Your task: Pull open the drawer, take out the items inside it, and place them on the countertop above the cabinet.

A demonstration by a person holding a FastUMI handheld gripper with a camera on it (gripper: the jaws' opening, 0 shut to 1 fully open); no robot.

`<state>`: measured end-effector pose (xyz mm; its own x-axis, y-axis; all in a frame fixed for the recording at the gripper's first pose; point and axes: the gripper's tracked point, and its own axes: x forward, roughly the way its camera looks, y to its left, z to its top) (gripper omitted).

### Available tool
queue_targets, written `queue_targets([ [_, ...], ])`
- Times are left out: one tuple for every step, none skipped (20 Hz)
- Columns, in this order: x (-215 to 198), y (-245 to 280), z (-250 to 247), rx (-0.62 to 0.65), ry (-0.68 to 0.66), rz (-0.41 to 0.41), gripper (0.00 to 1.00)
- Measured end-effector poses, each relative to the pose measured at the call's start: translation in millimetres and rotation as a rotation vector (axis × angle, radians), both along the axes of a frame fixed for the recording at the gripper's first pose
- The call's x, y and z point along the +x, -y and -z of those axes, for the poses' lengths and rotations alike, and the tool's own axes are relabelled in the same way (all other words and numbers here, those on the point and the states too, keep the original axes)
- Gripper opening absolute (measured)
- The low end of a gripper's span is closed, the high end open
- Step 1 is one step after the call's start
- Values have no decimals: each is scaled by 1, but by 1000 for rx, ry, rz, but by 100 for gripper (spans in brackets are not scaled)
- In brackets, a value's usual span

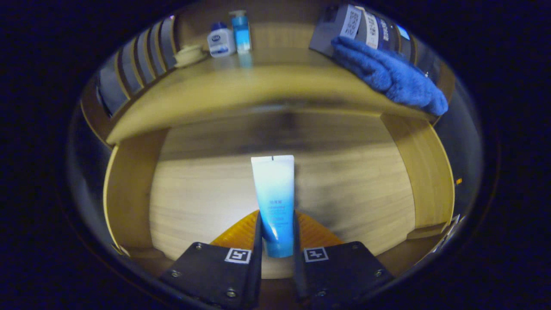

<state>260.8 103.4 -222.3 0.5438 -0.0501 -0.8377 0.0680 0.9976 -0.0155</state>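
A pale wooden worktop [241,88] is seen above the open drawer [202,198], whose light wood floor is shadowed toward the back. Left of the tube [273,189], on the worktop, a small cream dish [189,54], a white bottle [221,40] and a blue pump bottle [241,30] are set close together. The tube is clamped between the jaws of the gripper [276,241], over the drawer floor. Right of the tube, a blue towel [387,75] is draped at the worktop's edge, before a dark box [340,26].
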Motion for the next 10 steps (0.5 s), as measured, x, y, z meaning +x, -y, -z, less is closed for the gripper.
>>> queue_targets([
  [-2,-1,-15,-17,40,0,30],
  [2,-3,-32,-34,75,-1,30],
  [4,-5,-48,-49,114,-3,30],
  [10,-6,-65,-60,148,0,30],
  [15,-4,-82,-73,173,5,30],
  [21,1,-97,-88,189,10,30],
  [29,3,-109,-98,205,7,30],
  [42,2,-116,-99,222,0,30],
  [54,4,-122,-95,243,-3,30],
  [65,4,-126,-85,255,-3,30],
])
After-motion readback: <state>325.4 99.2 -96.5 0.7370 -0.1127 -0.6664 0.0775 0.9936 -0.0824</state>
